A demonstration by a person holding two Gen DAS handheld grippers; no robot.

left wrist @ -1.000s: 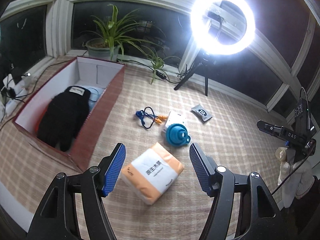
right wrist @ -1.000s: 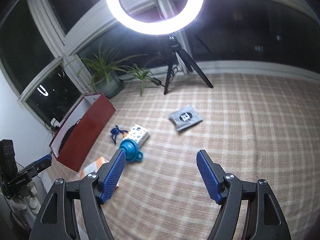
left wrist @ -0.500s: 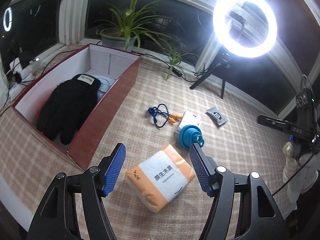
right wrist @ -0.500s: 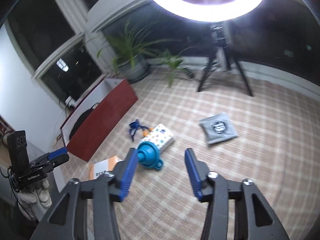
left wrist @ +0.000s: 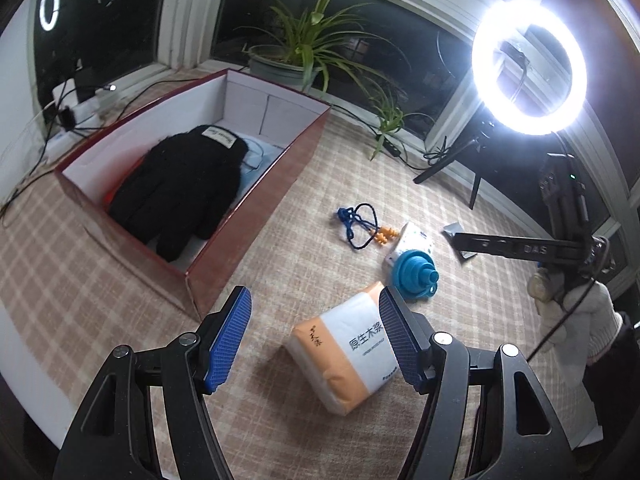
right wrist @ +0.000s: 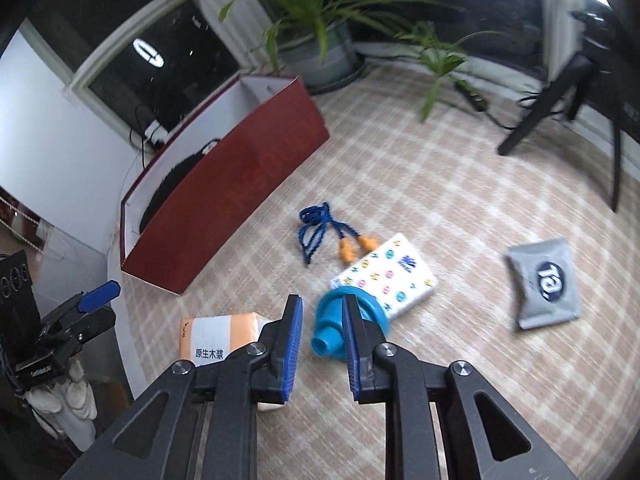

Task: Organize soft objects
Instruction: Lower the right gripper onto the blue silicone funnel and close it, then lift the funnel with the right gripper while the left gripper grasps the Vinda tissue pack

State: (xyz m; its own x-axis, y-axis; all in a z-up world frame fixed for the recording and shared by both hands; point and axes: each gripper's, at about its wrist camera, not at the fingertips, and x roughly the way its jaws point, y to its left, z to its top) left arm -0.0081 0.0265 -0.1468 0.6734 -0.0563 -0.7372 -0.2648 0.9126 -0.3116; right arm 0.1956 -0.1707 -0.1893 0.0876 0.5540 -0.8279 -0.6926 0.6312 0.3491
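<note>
Tissue pack (left wrist: 352, 354) beside box (left wrist: 256, 216) edge, left gripper (left wrist: 314, 340) wide

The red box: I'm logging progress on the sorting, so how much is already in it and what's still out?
Done: a black fuzzy glove lies in the red cardboard box, on something pale blue. In hand: nothing yet; the left gripper hangs open over the orange-and-white tissue pack, while the right gripper is closing, empty, above the blue funnel. Left on the checked mat: corded orange earplugs, patterned tissue packet, grey sachet.
</note>
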